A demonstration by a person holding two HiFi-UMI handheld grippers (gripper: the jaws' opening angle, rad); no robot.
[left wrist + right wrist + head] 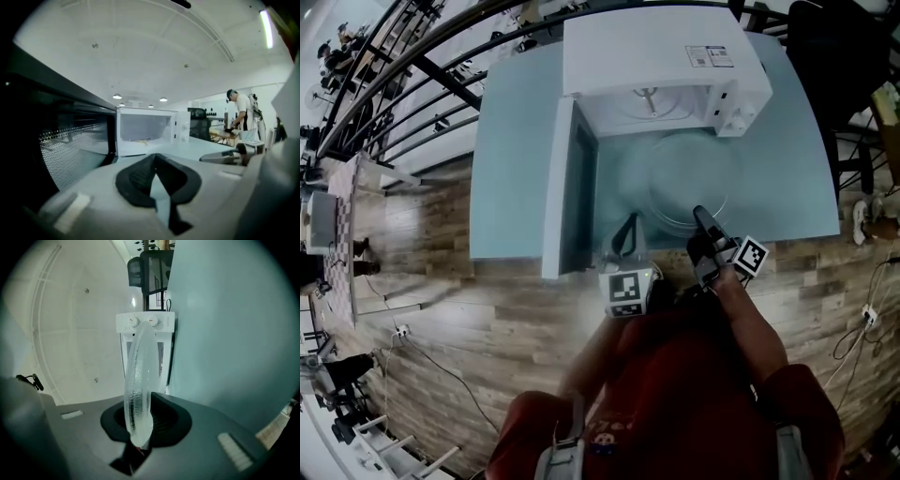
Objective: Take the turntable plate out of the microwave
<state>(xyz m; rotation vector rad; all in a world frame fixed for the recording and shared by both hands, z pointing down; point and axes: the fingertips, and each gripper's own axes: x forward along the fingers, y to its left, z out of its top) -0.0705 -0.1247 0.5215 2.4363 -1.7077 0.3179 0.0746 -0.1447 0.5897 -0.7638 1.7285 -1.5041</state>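
The plate (680, 183) is clear of the microwave (656, 56), mid-frame, its rim clamped by the right gripper (700, 216). Likely left: setting it down. The left gripper (628, 230) has its jaws together, empty.

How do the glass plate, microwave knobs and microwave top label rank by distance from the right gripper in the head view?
1. Glass plate: held in the right gripper.
2. Knobs: microwave front, beyond the plate.
3. Label: microwave top, farthest back.

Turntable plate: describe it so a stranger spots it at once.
Find the white microwave, door open, on the pale blue table. In front of its opening, the right gripper pinches the turntable plate by its rim. It is the only clear glass disc there.
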